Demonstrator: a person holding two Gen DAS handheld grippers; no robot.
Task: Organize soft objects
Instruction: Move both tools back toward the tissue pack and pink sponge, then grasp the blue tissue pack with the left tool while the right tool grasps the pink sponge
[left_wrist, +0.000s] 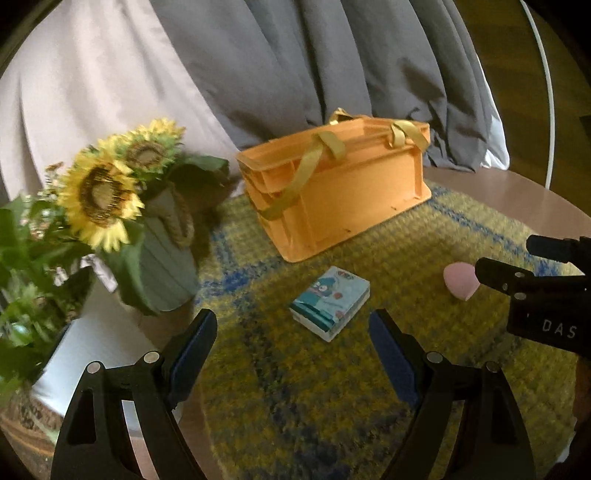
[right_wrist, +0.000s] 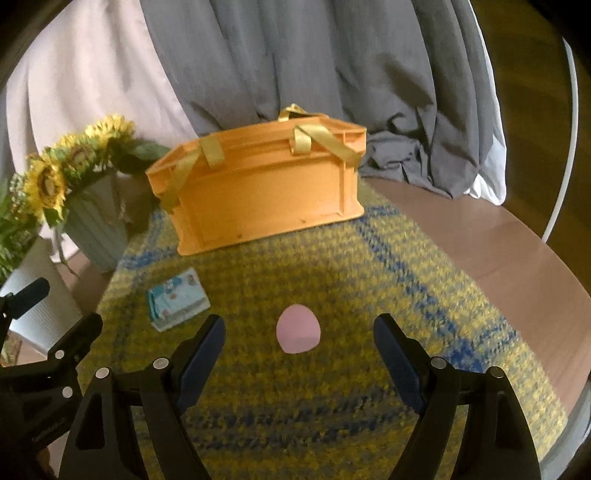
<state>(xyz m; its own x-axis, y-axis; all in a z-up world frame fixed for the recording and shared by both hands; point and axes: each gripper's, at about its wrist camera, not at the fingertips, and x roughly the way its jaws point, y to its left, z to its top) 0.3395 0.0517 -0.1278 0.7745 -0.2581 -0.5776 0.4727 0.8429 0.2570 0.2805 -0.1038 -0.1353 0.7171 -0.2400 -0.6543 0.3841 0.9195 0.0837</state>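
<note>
Both claws, left gripper and right gripper, gape empty over the mat, so the rounded pink sponge just ahead could squirt sideways from a careless pinch, missing the orange crate.

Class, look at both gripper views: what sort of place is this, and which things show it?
Probably a home living space: a round wooden table with a knitted mat, sunflowers in a vase, and long curtains behind.
</note>
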